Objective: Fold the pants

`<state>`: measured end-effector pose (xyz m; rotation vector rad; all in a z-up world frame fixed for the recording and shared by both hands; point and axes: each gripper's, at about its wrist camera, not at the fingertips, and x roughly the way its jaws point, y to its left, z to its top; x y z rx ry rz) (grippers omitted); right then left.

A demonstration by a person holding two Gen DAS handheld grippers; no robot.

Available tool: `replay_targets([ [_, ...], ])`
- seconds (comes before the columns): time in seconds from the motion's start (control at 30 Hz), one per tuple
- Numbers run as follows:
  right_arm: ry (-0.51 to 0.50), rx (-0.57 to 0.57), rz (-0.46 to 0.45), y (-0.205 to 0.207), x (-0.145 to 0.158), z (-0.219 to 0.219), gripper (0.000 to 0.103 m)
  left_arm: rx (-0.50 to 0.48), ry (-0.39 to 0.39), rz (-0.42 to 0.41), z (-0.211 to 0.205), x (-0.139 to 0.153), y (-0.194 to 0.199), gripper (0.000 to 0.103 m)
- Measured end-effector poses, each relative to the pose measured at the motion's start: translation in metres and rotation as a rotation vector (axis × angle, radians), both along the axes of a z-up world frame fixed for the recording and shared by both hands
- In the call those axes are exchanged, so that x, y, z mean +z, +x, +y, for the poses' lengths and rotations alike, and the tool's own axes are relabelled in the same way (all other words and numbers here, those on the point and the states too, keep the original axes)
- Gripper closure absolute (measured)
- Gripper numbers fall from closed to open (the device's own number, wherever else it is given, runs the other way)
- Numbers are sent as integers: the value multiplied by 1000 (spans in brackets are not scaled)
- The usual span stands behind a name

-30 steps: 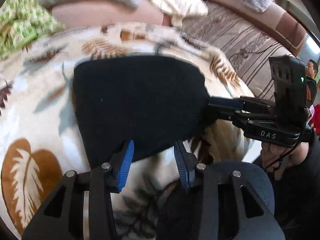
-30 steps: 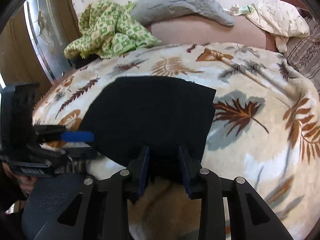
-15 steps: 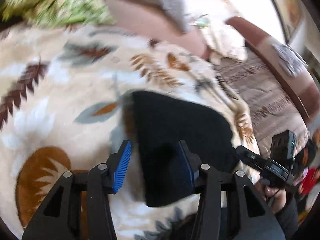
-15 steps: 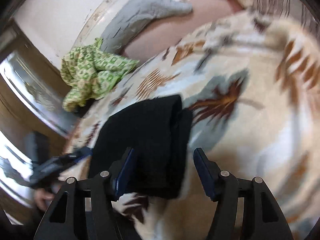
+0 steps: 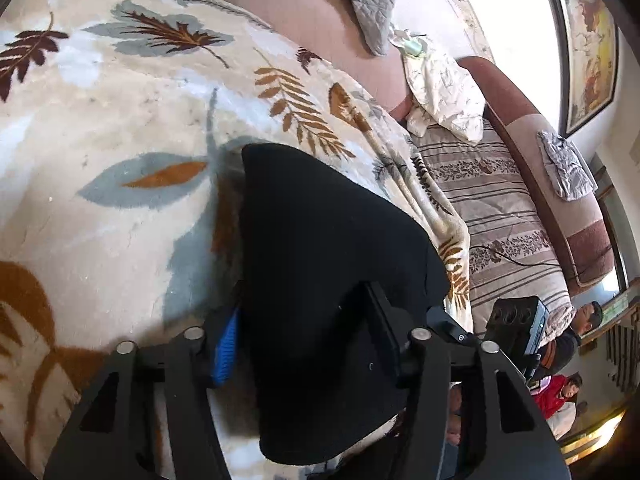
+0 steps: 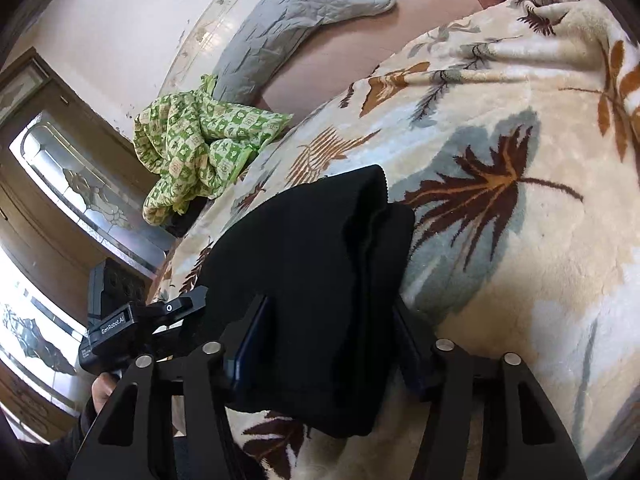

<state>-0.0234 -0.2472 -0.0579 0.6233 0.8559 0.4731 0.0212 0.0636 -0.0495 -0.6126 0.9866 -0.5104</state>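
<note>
The black pants lie folded into a thick bundle on a leaf-patterned blanket. My left gripper straddles one end of the bundle. Its blue pad sits against the left edge and its other finger presses into the cloth. In the right wrist view the pants fill the gap of my right gripper, whose jaws are closing on the other end, the fabric bulging between both fingers. Each gripper shows at the side of the other's view: the left gripper and the right gripper.
A green patterned cloth and a grey quilted pillow lie at the back of the sofa. A cream cloth and a striped cushion are to the right. Two people sit beyond the sofa's end.
Both grippers rolled and pushed in around the ends of the bundle. The right jaws widened, then came together on the cloth. The pants now fill both gaps.
</note>
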Motion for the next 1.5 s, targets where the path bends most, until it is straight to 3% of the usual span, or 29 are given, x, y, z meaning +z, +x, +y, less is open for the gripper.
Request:
replay_targets([
  [0.13, 26, -18, 7, 1, 0, -2, 59, 19, -11, 5, 3, 0, -4, 73],
  [0.27, 50, -29, -24, 1, 13, -8, 71, 5, 107, -62, -13, 19, -7, 78],
  [0.63, 56, -55, -79, 49, 52, -53, 72, -35, 52, -125, -52, 52, 45, 78],
  [0.7, 71, -67, -56, 58, 46, -63, 72, -47, 70, -129, -62, 50, 52, 78],
  [0.77, 100, -67, 32, 66, 24, -68, 71, -44, 118, -111, -68, 37, 58, 78],
  [0.83, 80, -62, 166, 72, -10, -65, 66, -37, 173, -59, -70, 15, 62, 69],
  [0.93, 107, -73, 142, 68, -8, -66, 60, -5, 169, -66, -62, 10, 58, 50],
  [1.0, 93, -96, 141, 63, -2, -68, 58, 5, 187, -72, -56, 15, 57, 50],
  [1.1, 3, -225, 79, 45, 21, -79, 58, 50, 251, -179, -50, 42, 48, 51],
  [1.17, -98, -266, -25, 32, 47, -77, 58, 34, 220, -248, -49, 55, 40, 51],
  [1.2, -157, -239, -96, 23, 63, -68, 58, -5, 200, -290, -52, 62, 32, 52],
  [1.27, -306, -121, -187, 14, 81, -37, 68, -86, 209, -339, -62, 66, 22, 64],
  [1.3, -398, -72, -214, 12, 85, -20, 74, -135, 228, -348, -71, 63, 17, 76],
  [1.37, -466, 23, -184, 17, 75, 2, 97, -217, 286, -334, -86, 46, 10, 91],
  [1.43, -534, 68, -71, 25, 50, 12, 101, -244, 345, -280, -93, 20, 11, 96],
  [1.5, -543, 73, -17, 28, 34, 11, 103, -228, 310, -304, -91, 12, 11, 96],
])
